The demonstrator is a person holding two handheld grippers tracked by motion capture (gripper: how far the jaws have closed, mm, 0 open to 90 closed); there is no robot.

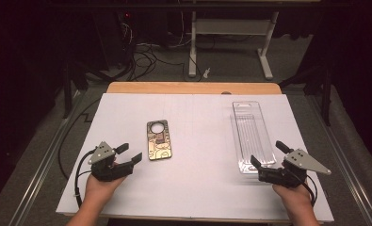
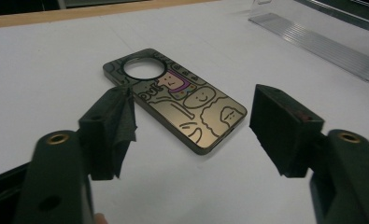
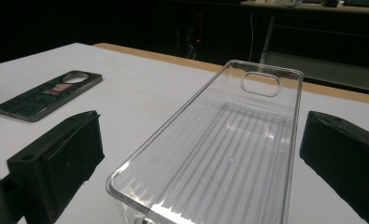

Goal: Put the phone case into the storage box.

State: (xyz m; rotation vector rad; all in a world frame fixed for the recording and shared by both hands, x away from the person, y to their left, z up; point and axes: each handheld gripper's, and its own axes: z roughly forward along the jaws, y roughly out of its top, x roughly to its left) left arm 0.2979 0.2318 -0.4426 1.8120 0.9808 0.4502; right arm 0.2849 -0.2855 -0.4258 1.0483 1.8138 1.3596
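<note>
Ahead of my open left gripper (image 2: 191,135) the phone case (image 2: 175,98) lies whole; my open right gripper (image 3: 201,158) straddles the clear tray (image 3: 219,154), near end cut off; white table (image 1: 198,188), dark room.

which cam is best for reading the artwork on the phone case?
Left gripper view: the phone case lies close and flat, its cartoon faces and round camera hole sharp. The high view shows it small, the pattern barely legible. The right gripper view catches it far off at a shallow angle, the drawings unclear.
</note>
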